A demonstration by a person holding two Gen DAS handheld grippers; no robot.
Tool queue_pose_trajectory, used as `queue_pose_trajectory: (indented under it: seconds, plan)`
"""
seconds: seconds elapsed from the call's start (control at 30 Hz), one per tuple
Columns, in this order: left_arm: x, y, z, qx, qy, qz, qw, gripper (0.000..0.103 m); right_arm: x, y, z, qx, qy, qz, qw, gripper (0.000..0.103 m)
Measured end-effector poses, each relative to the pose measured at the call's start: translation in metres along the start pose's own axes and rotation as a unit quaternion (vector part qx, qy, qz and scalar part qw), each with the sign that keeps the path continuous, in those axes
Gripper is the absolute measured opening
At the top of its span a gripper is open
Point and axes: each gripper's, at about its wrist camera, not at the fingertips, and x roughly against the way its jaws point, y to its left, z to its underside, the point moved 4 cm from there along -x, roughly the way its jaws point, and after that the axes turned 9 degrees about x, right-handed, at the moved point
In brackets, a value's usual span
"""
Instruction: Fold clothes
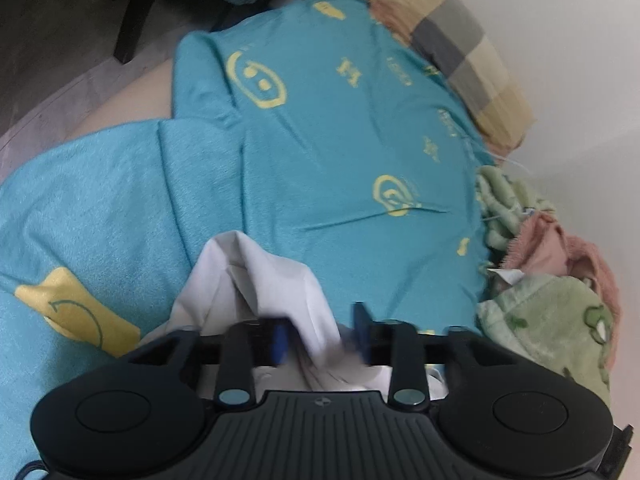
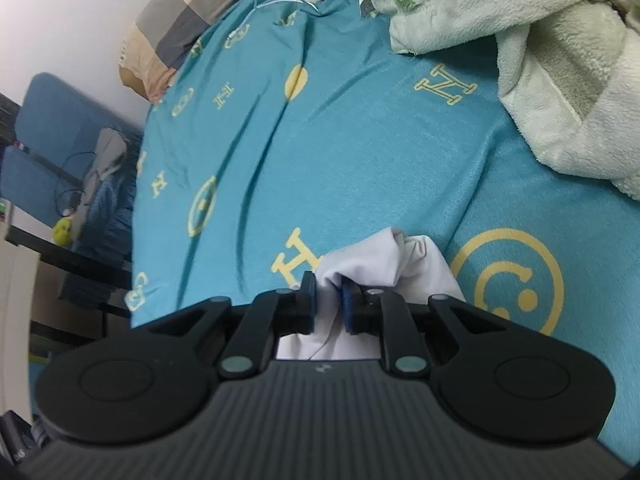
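Both the left gripper (image 1: 320, 334) and right gripper (image 2: 329, 304) pinch the white cloth (image 2: 384, 258); lift evenly, keep it flat over the bed (image 2: 360, 128).

We are in a bedroom at home. A bed fills both views, covered by a teal blanket (image 2: 360, 152) printed with yellow letters and smiley faces. A checked pillow (image 1: 468, 60) lies at its far edge against a plain white wall (image 1: 568, 40). Fleecy green and pink clothes (image 1: 552, 300) are heaped along the bed's side. Off the bed's edge we see a blue chair (image 2: 60, 120) with things piled on it, and dark furniture legs (image 1: 132, 20) on a grey floor.
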Motion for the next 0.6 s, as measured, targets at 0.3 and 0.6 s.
queue_pose_trajectory:
  seconds: [0.3, 0.6]
  plan:
    - [0.085, -0.004, 0.056, 0.01, 0.007, 0.034, 0.9993, 0.088, 0.079, 0.009, 0.032, -0.041, -0.028, -0.099, 0.994, 0.075]
    - [0.058, 0.051, 0.098, 0.165, 0.104, 0.04, 0.98, 0.089, 0.077, -0.002, 0.107, -0.196, 0.096, -0.169, 0.961, 0.079]
